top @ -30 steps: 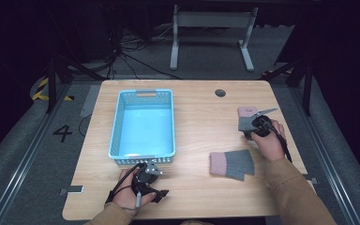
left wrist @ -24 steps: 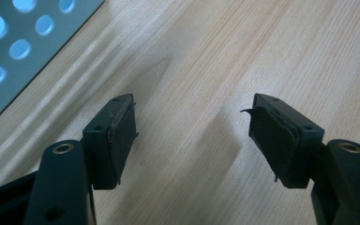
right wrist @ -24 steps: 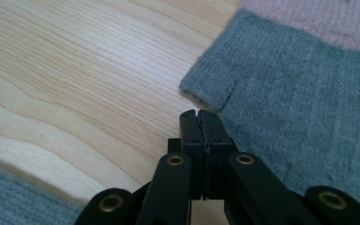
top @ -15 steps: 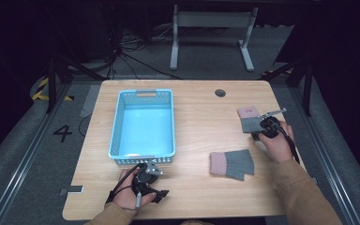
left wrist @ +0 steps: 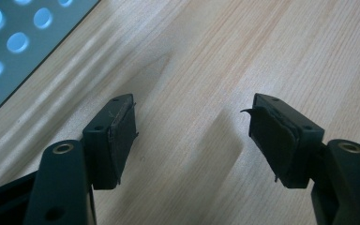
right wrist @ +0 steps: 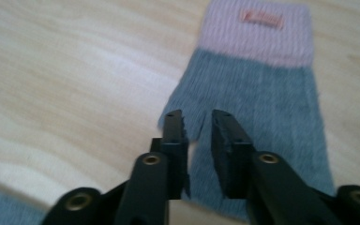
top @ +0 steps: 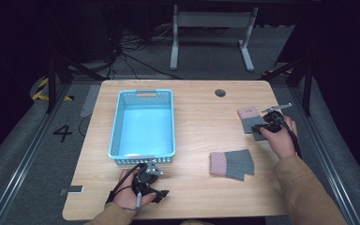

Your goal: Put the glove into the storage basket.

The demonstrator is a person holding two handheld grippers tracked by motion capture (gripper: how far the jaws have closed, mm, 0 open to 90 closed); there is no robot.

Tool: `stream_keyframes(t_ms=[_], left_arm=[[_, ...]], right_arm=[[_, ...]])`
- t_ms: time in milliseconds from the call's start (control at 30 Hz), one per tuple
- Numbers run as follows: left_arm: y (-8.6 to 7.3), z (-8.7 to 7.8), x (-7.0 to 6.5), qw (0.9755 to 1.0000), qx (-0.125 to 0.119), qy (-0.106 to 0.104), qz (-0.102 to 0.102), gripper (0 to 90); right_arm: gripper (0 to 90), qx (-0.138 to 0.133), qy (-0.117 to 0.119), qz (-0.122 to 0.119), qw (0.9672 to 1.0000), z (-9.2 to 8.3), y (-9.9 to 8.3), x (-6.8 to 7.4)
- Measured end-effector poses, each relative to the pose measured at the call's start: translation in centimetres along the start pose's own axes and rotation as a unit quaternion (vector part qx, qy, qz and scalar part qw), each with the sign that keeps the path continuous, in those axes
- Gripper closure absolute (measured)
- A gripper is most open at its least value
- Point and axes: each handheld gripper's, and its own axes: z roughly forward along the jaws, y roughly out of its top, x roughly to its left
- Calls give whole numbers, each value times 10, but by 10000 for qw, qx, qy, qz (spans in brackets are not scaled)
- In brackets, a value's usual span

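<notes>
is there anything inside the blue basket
No, in the high view the basket shows only its bare blue floor, and both gloves lie on the table to its right.

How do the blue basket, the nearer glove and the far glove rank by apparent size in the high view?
1. blue basket, clearly largest.
2. nearer glove.
3. far glove, which looks smaller, but the right gripper covers part of it, so these two are unsure.

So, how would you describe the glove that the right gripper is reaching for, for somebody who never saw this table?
On the wooden table, look right of the blue basket, near the far right edge. There a grey glove with a pink cuff lies flat, at the right gripper. Unlike the nearer glove, its cuff points away from the person and bears a small label.
</notes>
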Motion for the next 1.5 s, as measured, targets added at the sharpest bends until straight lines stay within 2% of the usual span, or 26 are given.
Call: stream_keyframes(t_ms=[100,233,267,300,333,500,667,867,1100,1333,1500], left_arm=[[-1,-1,1,10000,8,12,-13,328],[-2,-1,2,10000,4,8,-32,327],[-2,-1,2,10000,4,8,-32,328],[-3,-2,2,10000,5,16,-28,328],[-3,-2,2,10000,5,19,-31,327],[-2,-1,2,10000,13,2,-33,327],[-2,0,1,10000,-2,16,-38,327],[-1,0,1,10000,15,21,-4,326],[-2,-1,0,10000,11,3,-3,327],[-2,-1,1,10000,4,-1,-24,327],[-1,-1,1,10000,11,13,0,327]], right_arm=[[583,-83,-185,61,9998,5,10,-3],[536,-46,-335,230,9992,14,18,-8],[536,-46,-335,230,9992,14,18,-8],[517,-47,-359,388,9986,19,21,-11],[516,-42,-391,418,9983,22,22,-12],[506,42,-547,448,9975,31,23,-15],[507,109,-511,668,9964,37,21,-22],[548,202,-552,594,9965,41,22,-22],[779,257,-511,537,9969,39,22,-20],[807,144,-395,584,9974,37,20,-21],[812,11,-207,489,9986,29,18,-23]])
